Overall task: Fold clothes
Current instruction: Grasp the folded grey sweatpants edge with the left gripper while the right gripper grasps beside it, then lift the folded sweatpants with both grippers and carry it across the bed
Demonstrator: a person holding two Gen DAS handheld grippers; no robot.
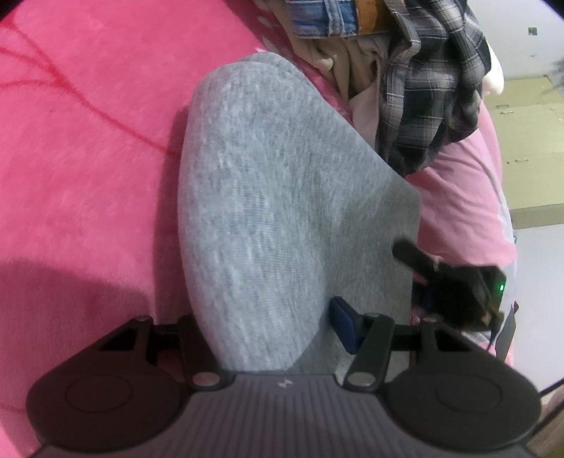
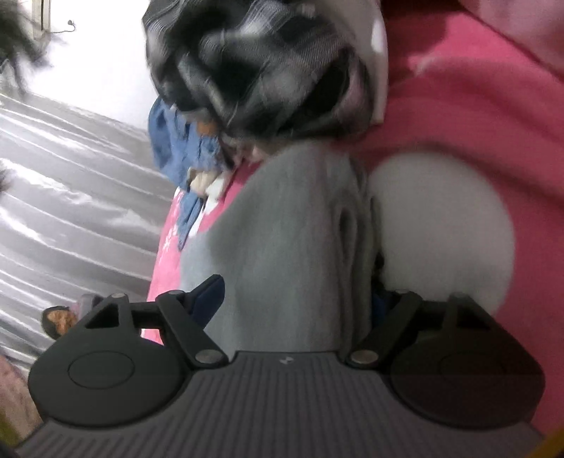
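The pink fleece blanket (image 1: 88,148) fills most of both views, and its edges run out of frame; a white round patch (image 2: 440,225) on it shows only in the right wrist view, partly behind the cloth. On it lies the grey knit garment (image 1: 275,197), folded into a long rounded shape that runs from the near edge toward the far pile; what kind of garment it is cannot be made out, and its near end is hidden under both gripper bodies. In the right wrist view its stacked layers show as soft folds along its right side, blurred. The left gripper (image 1: 268,338) has the garment's near end between its fingers, but only one blue pad (image 1: 343,326) on the right shows and the other is covered by cloth, so whether it clamps cannot be told. The right gripper (image 2: 292,303) likewise straddles the cloth, its jaws wide apart with the left pad bare and off the fabric. At the far end a heap of clothes touches the garment: a dark plaid shirt (image 1: 433,88), then denim (image 1: 328,17), cut off at the top, then a beige piece (image 1: 356,56) mostly buried.
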